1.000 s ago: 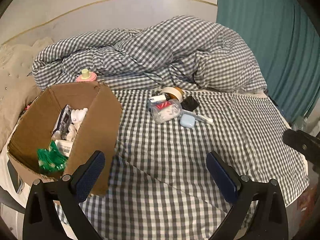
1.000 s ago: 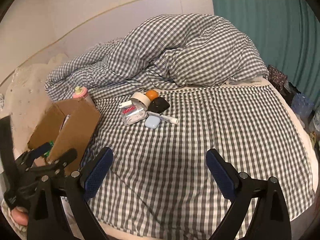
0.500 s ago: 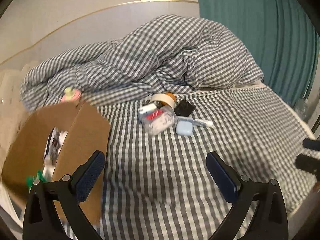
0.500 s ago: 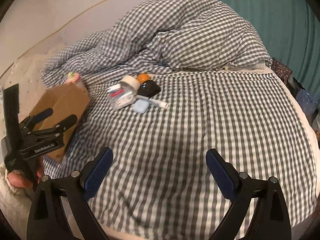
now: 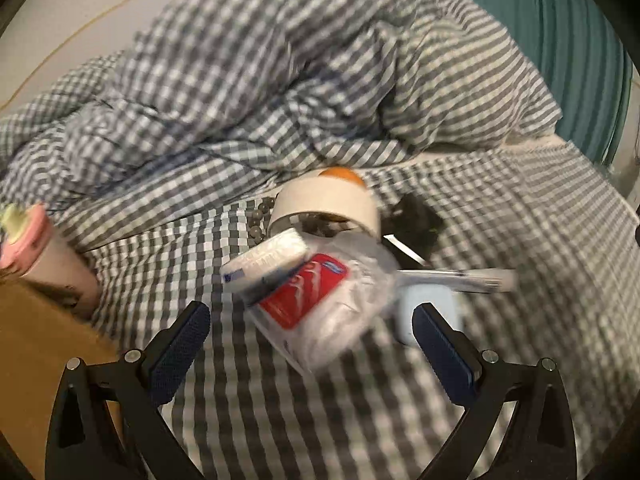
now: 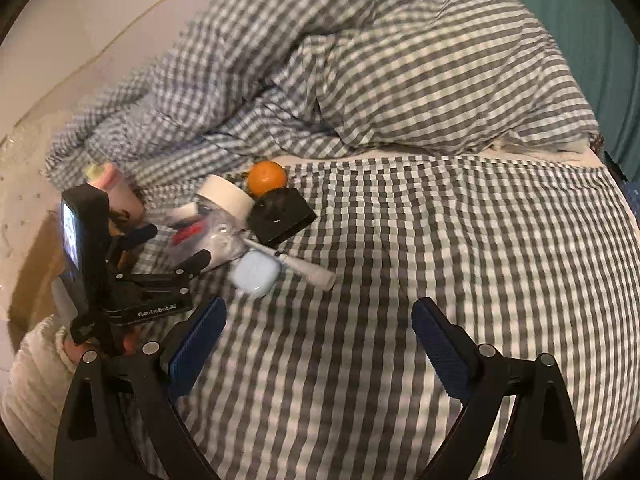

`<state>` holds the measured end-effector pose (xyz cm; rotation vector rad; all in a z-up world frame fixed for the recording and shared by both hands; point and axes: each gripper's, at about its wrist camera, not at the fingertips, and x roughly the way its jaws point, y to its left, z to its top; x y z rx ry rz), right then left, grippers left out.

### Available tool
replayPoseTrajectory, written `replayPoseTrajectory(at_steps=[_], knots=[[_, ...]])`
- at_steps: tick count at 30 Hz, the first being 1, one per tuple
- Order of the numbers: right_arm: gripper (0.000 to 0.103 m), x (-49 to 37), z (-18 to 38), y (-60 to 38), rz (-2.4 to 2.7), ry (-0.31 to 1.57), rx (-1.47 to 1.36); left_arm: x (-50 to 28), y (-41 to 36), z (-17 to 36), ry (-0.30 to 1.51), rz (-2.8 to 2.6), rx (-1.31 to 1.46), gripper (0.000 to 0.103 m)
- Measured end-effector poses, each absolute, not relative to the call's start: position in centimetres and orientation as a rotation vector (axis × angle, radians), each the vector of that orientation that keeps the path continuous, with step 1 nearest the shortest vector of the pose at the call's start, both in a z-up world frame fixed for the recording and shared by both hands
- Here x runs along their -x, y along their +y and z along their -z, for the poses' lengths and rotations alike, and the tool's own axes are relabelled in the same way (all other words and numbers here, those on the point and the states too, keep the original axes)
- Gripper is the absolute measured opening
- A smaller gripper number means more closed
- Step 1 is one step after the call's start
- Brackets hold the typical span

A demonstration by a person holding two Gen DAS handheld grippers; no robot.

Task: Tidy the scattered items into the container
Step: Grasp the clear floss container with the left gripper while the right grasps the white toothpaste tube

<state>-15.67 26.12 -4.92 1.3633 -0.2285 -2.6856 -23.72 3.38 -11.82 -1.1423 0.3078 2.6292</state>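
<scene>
A clear plastic jar point(image 5: 320, 292) with a white lid point(image 5: 324, 204) lies on its side on the checked bed sheet, with red and white packets inside. My left gripper point(image 5: 310, 320) is open, and the jar's bottom end sits between its fingertips, which stand apart from it. Beside the jar are a light-blue case point(image 5: 430, 304), a white pen point(image 5: 460, 278), a black box point(image 6: 280, 214) and an orange point(image 6: 267, 178). The cardboard box point(image 5: 40, 340) is at the left edge. My right gripper point(image 6: 318, 316) hangs open over bare sheet, with the left gripper point(image 6: 170, 246) to its left.
A pink-capped bottle point(image 5: 36, 256) stands against the cardboard box's far side. A bunched checked duvet point(image 6: 400, 72) fills the back of the bed. A teal curtain point(image 5: 580, 40) hangs at the right. A hand in a cream sleeve point(image 6: 36, 360) holds the left gripper.
My left gripper has swung right from the box and moved in close on the jar. The right gripper has also moved forward toward the pile. Both stay open.
</scene>
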Motion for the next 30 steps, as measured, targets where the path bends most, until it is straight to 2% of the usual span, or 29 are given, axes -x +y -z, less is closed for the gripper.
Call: replayPoseTrajectory(at_steps=[6, 9, 12, 13, 14, 17, 20, 21, 25, 26, 27, 28, 30], knots=[[0.094, 18.4, 8.0, 25.3, 2.652, -0.217, -1.421, 26.9, 3.2, 15.0, 0.26, -2.54, 1.161, 0.103], [0.094, 19.9, 9.1, 25.0, 2.638, -0.195, -1.445, 27.5, 4.5, 17.2, 0.348, -2.477, 1.265, 0.103], [0.094, 21.5, 10.2, 24.4, 2.625, -0.159, -1.462, 27.1, 4.3, 17.3, 0.328, -2.482, 1.239, 0.102], [0.094, 22.0, 10.6, 24.1, 2.621, -0.137, -1.471, 27.1, 4.3, 17.3, 0.311, -2.472, 1.254, 0.095], [0.094, 22.4, 10.9, 23.9, 2.619, -0.121, -1.477, 26.9, 4.2, 17.1, 0.276, -2.451, 1.257, 0.078], [0.078, 23.3, 12.0, 23.2, 2.585, -0.099, -1.485, 26.2, 4.5, 16.8, 0.272, -2.454, 1.274, 0.072], [0.075, 24.3, 12.9, 22.9, 2.548, -0.083, -1.494, 25.4, 4.5, 16.6, 0.252, -2.47, 1.274, 0.069], [0.07, 24.6, 13.3, 22.8, 2.538, -0.066, -1.51, 25.2, 4.3, 16.7, 0.22, -2.462, 1.295, 0.069], [0.069, 25.8, 14.1, 22.7, 2.489, -0.016, -1.549, 24.9, 3.5, 16.6, 0.166, -2.474, 1.33, 0.069], [0.064, 26.0, 14.1, 22.9, 2.474, -0.024, -1.568, 24.7, 3.4, 16.6, 0.165, -2.481, 1.339, 0.069], [0.051, 25.9, 14.0, 22.8, 2.474, 0.003, -1.587, 24.8, 3.3, 16.4, 0.162, -2.484, 1.344, 0.069], [0.049, 25.6, 14.1, 22.5, 2.47, 0.047, -1.603, 24.7, 3.2, 16.2, 0.153, -2.49, 1.351, 0.069], [0.036, 24.5, 14.4, 21.4, 2.467, 0.178, -1.61, 24.4, 2.7, 16.1, 0.114, -2.499, 1.371, 0.069]])
